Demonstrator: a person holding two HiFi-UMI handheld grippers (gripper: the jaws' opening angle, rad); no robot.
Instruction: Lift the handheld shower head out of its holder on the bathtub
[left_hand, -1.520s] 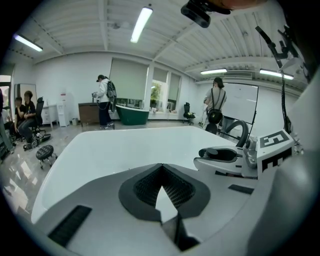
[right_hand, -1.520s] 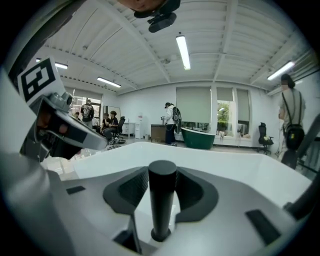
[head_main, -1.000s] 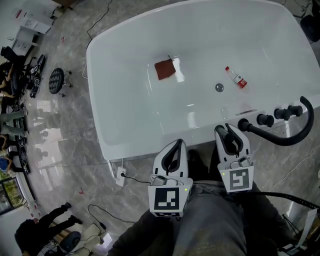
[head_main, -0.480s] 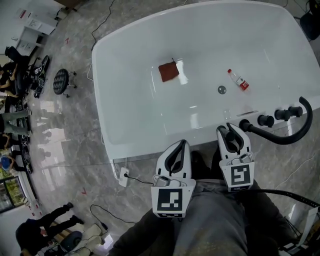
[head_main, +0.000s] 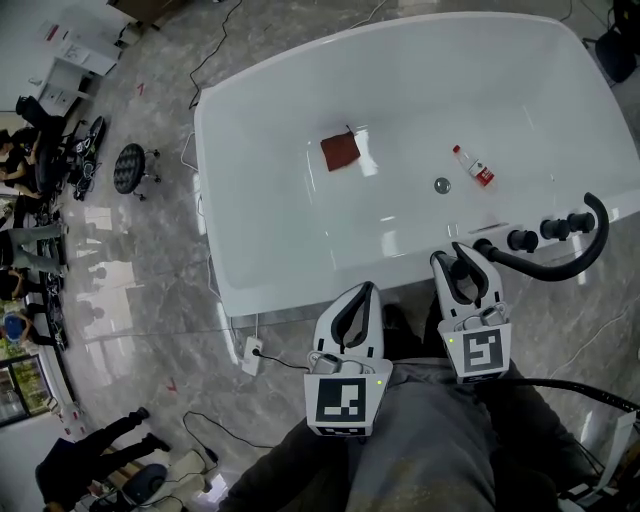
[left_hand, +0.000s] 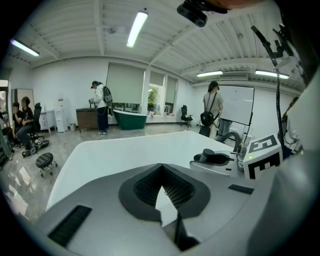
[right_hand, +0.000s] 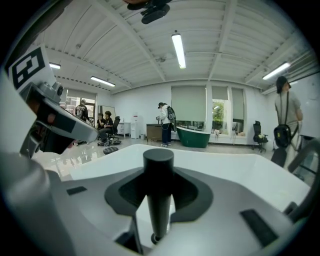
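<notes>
A black, round-topped shower head handle (right_hand: 159, 190) stands upright between the jaws of my right gripper (right_hand: 160, 175), which is shut on it. In the head view that gripper (head_main: 450, 254) hovers at the near rim of the white bathtub (head_main: 300, 290), just left of the black arched spout (head_main: 560, 265) and two black knobs (head_main: 520, 240). The gripper's fingers hide the holder. My left gripper (head_main: 366, 288) hangs beside it in front of the rim, its tips together with nothing in them (left_hand: 161, 167).
Inside the tub lie a red-brown cloth (head_main: 340, 152), a small bottle (head_main: 472, 166) and the drain (head_main: 441, 185). A floor socket with a cable (head_main: 252, 352) sits by the tub's near corner. A black stool (head_main: 130, 165) and seated people are far left.
Both grippers have risen a little against the tub rim. The right one still holds the black handle. The spout and knobs now sit higher in the head view.
</notes>
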